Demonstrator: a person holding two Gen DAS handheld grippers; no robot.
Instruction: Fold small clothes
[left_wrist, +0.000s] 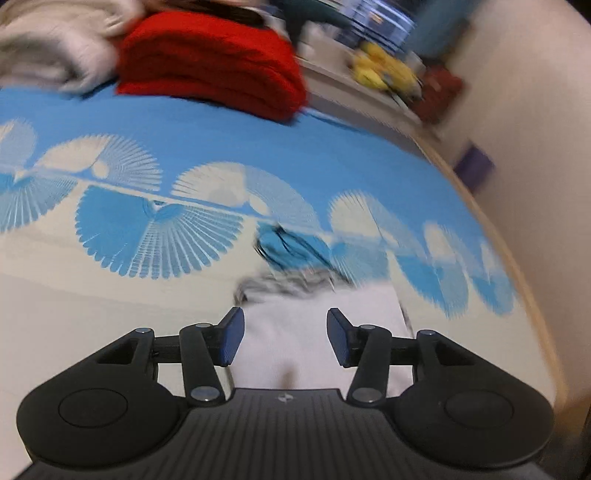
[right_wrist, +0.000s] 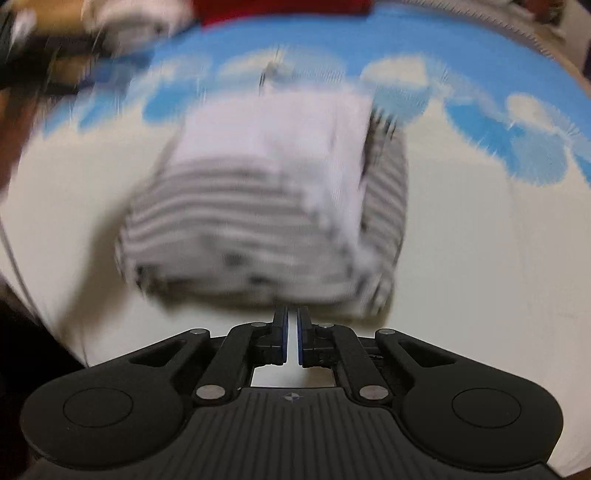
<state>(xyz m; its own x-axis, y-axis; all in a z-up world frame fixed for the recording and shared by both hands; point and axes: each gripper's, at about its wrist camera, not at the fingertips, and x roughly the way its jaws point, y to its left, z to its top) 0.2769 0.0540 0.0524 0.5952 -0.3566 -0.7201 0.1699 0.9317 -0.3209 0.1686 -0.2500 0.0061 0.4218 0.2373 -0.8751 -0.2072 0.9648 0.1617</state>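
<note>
A small white garment with grey stripes (right_wrist: 266, 192) lies folded into a blurred block on the blue and cream bedcover (right_wrist: 480, 258). My right gripper (right_wrist: 292, 332) is shut just short of the garment's near edge, with nothing between its blue pads. In the left wrist view the same garment (left_wrist: 314, 314) shows as white cloth with a striped far edge. My left gripper (left_wrist: 286, 338) hangs open above it. Its pads (left_wrist: 232, 339) stand well apart and are not pressing on the cloth.
A folded red garment (left_wrist: 214, 62) and a cream pile (left_wrist: 55, 48) lie at the far side of the bed. Beyond them a ledge holds yellow things (left_wrist: 384, 70). The bed's wooden edge (left_wrist: 517, 258) and a pale wall (left_wrist: 535, 129) run along the right.
</note>
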